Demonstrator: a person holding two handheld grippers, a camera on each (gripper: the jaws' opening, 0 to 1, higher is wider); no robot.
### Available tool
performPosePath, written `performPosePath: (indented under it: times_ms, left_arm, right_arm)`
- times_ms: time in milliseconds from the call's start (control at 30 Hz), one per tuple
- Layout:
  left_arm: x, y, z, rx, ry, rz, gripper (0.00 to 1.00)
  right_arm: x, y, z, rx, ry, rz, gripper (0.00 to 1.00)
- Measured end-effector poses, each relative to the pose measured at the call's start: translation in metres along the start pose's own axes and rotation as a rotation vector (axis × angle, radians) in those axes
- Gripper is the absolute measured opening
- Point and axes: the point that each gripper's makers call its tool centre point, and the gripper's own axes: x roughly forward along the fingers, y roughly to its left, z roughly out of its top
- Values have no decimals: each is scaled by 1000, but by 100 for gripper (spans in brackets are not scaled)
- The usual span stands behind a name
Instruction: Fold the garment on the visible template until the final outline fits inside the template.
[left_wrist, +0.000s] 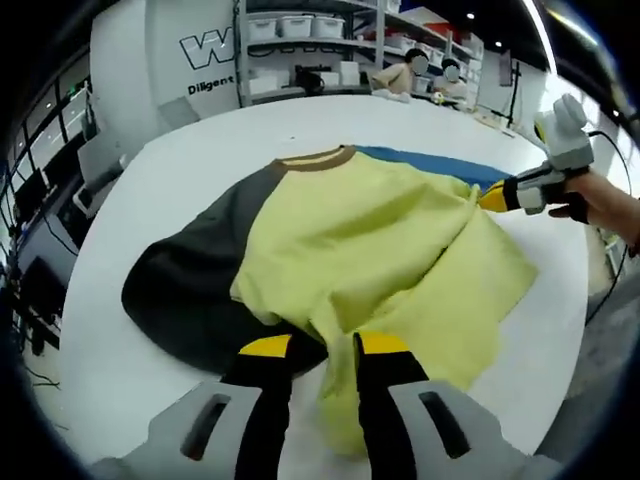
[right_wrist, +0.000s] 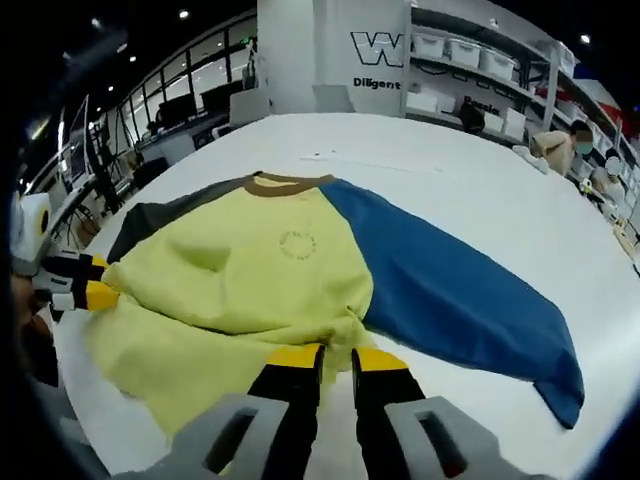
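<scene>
Your left gripper (left_wrist: 325, 348) rises from the bottom centre of the left gripper view, its yellow-tipped jaws closed on a bunched fold of the garment (left_wrist: 360, 240) at its hem edge. From that pinch the yellow body of the shirt spreads up the middle of the frame to a brown collar (left_wrist: 318, 160). A dark grey sleeve (left_wrist: 190, 275) lies to the left of it, and a strip of the blue sleeve (left_wrist: 430, 165) shows along the upper right. At the right edge of that view your right gripper (left_wrist: 500, 195) comes in, held by a hand (left_wrist: 605, 205), its yellow tips touching the yellow cloth.

In the right gripper view, your right gripper (right_wrist: 335, 355) sits at the bottom centre, jaws drawn together on the yellow fabric where the body meets the blue sleeve (right_wrist: 460, 290). That sleeve runs out flat toward the lower right. The brown collar (right_wrist: 285, 182) sits above centre, with a faint round print (right_wrist: 297, 243) just below it (too small to read). The grey sleeve (right_wrist: 165, 215) trails to the upper left. Your left gripper (right_wrist: 98, 285) shows at the left edge, tips against the yellow cloth.

All of it lies on a white table (right_wrist: 450, 180). Shelving with white bins (right_wrist: 470, 60) stands in the upper right background.
</scene>
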Motion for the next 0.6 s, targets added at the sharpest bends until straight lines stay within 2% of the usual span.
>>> performPosePath:
  times_ms: [67, 133, 300, 333, 433, 533, 600]
  left_arm:
    - [-5, -3, 0, -33, -17, -40, 29]
    - [-11, -5, -1, -32, -25, -52, 33]
    - [-21, -11, -3, -5, -38, -78, 44]
    - [-27, -15, -5, 7, -42, -92, 46]
    - [-32, -19, -11, 50, -32, -98, 50]
    - [-35, -20, -20, 92, -13, -90, 49]
    - [-36, -20, -23, 91, -5, -90, 48]
  right_arm:
    - [-6, 4, 2, 22, -17, 29, 18]
    - [-10, 10, 2, 62, -25, 60, 26]
    - [-20, 19, -1, 75, -22, 97, 42]
    - [-25, 27, -5, 71, -13, 122, 44]
    - [-32, 37, -13, 50, 10, 151, 48]
    - [-36, 43, -21, 32, 28, 165, 49]
    - [-38, 45, -26, 30, 40, 170, 49]
